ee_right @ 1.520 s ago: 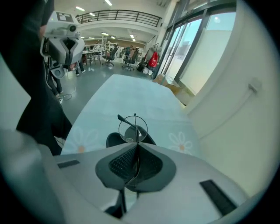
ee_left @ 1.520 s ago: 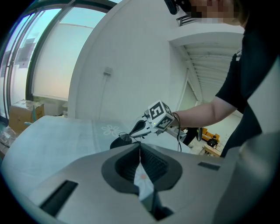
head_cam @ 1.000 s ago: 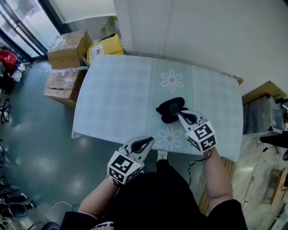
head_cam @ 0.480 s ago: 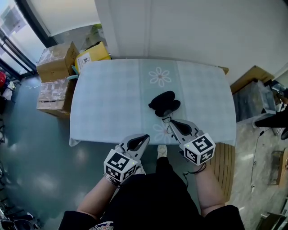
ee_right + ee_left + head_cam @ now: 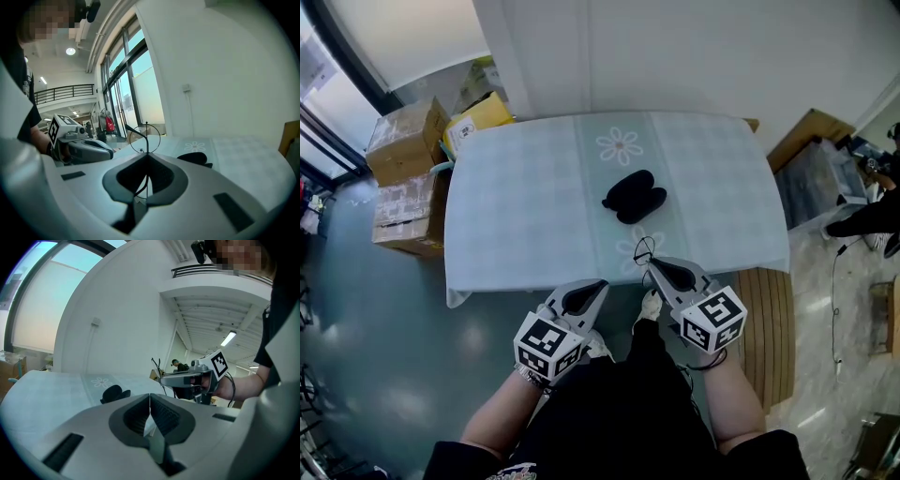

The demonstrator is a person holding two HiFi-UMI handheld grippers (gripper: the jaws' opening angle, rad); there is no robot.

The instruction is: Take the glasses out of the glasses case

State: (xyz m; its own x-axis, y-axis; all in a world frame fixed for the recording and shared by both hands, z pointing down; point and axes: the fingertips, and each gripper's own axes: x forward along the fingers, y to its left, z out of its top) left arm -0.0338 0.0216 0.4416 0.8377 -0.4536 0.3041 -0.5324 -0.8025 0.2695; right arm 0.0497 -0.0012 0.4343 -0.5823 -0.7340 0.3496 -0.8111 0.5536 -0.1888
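Pinching the glasses [image 5: 644,250] in the right gripper [image 5: 649,265], fingers closed tight on a thin bit of the wire frame. Holding them over the near edge of the desk [image 5: 525,187], lifted clear of it by the look of the right gripper view, with 1 round lens poking up above the fingertips. Makes sense to grab the wire there, since it avoids smudging the lens. Can't tell exactly which part of the frame it is, though.

Leaves the glasses case [image 5: 633,195] lying in the middle of the desk, black, apparently flipped open, between the 2 flower prints [image 5: 619,146] and well apart from both grippers. Looks empty from the head view, but can't really see inside.

Holding the left gripper [image 5: 602,285] low by the near edge of the desk, just beside the right one, fingers pressed together on nothing. Probably parked there just to be out of the way, with no need to pin the case down at this point.

So pretty much done with the task, judging by how things sit. Only worry is thin wire in a 2-finger pinch, so could swing or slip if tilted. Probably best to set them down flat on the desk beside the case, gently.
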